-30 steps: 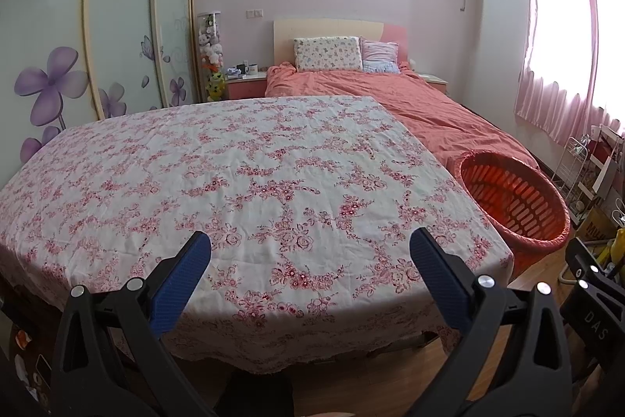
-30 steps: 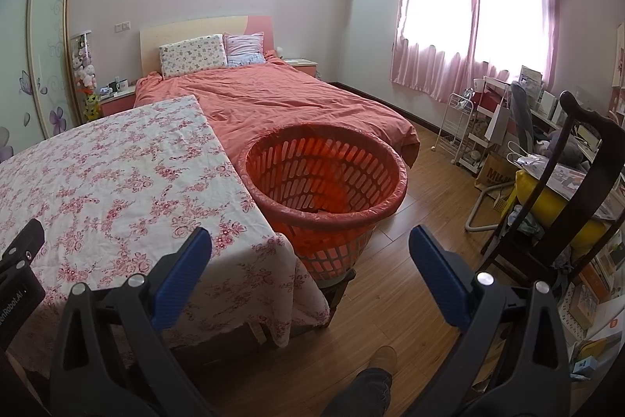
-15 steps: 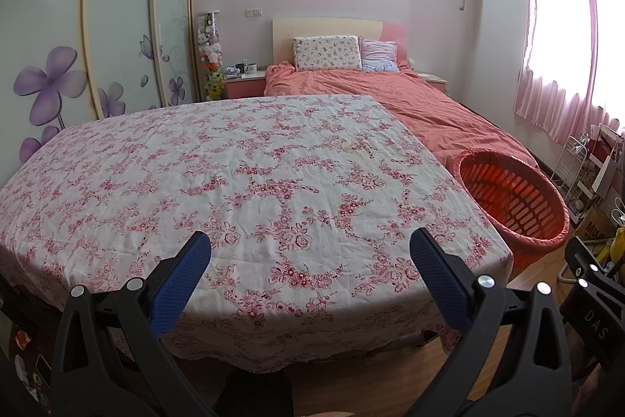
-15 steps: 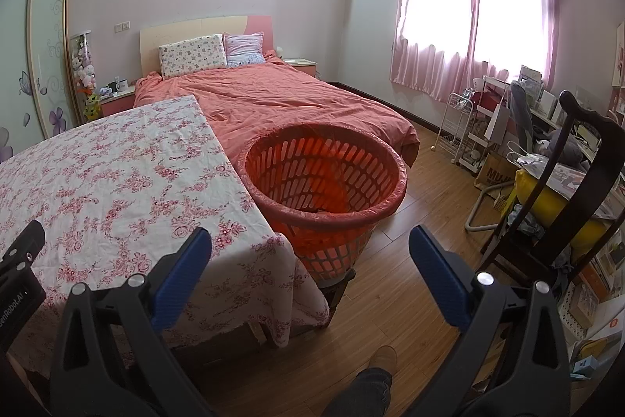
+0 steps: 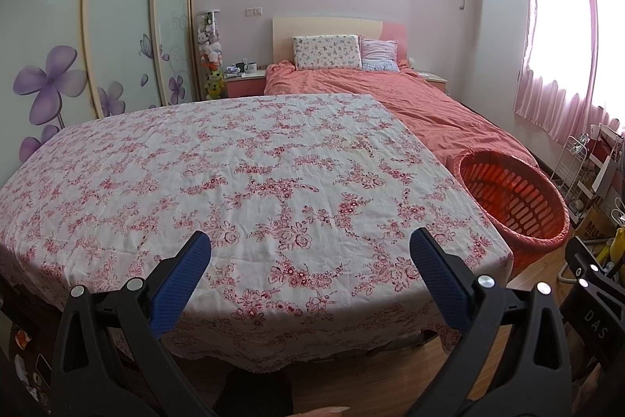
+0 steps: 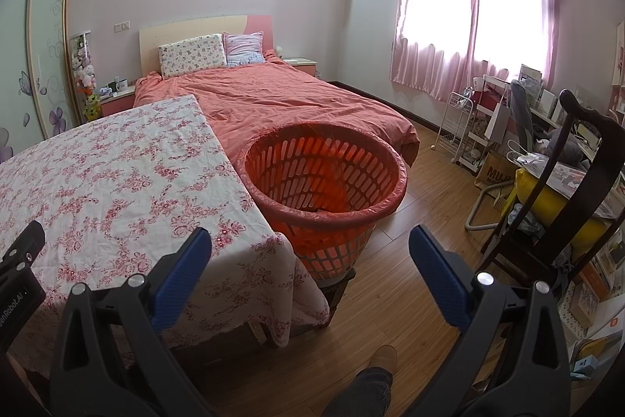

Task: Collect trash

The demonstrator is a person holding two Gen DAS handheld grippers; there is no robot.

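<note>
A wide bed (image 6: 281,104) under a rumpled coral cover fills the upper centre of the right wrist view, and a table draped in a wrinkled white cloth (image 5: 234,190) printed with red roses spreads across the middle of the left wrist view. The round orange slatted plastic basket (image 6: 326,182), lined with thin film, sits centre frame just beside the table's corner. Left gripper (image 5: 310,274) and right gripper (image 6: 310,272) both gape wide with blue textured pads, holding nothing.
</note>
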